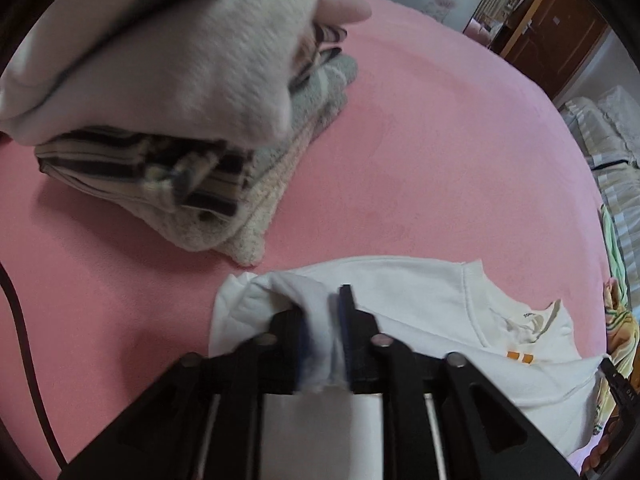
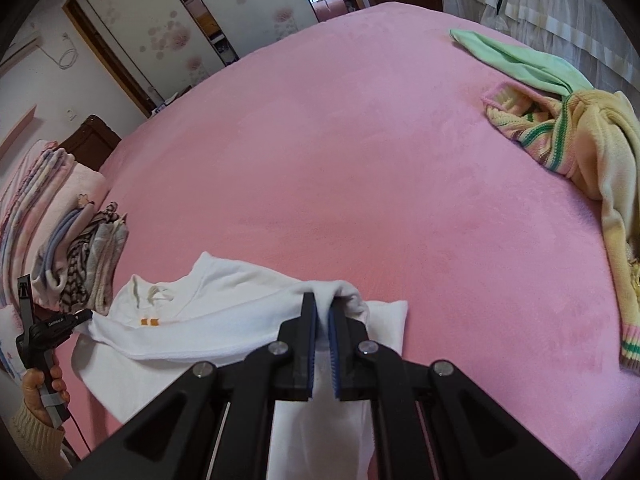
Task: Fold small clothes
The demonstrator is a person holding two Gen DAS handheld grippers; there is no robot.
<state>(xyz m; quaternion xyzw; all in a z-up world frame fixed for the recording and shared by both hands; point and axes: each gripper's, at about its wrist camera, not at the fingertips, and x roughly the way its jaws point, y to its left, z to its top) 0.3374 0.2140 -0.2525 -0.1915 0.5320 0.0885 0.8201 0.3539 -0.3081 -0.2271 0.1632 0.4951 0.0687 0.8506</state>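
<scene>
**White garment held at both ends over the pink bed**

A small white garment point(image 2: 224, 320) lies near the front edge of a bed covered with a pink blanket point(image 2: 360, 168). It is partly folded, with a neckline and a small orange label showing on its upper layer.

The right gripper point(image 2: 322, 316) has its jaws nearly closed on a bunched fold of the white fabric, which rises between the two blue-lined pads and spills over their tips.

In the left wrist view, the left gripper point(image 1: 324, 312) also has white cloth between its jaws. These stand a little apart, and the picture is blurred there, so whether the pads still press on the cloth cannot be told. In the right wrist view the left gripper appears at the far left, at the garment's other end, held by a hand point(image 2: 40, 388) in a cream knitted sleeve.

Just beside the white garment, toward the bed's left side, sits a stack of folded clothes point(image 1: 160, 168): a pale top piece, striped dark and cream fabric, grey towelling and a cream knit below. Beyond it lies a pile of pink folded bedding point(image 2: 44, 184).

Well apart, at the far right of the bed, a green garment point(image 2: 516, 60) and a yellow striped knit sweater point(image 2: 580, 152) lie unfolded, touching each other.
</scene>
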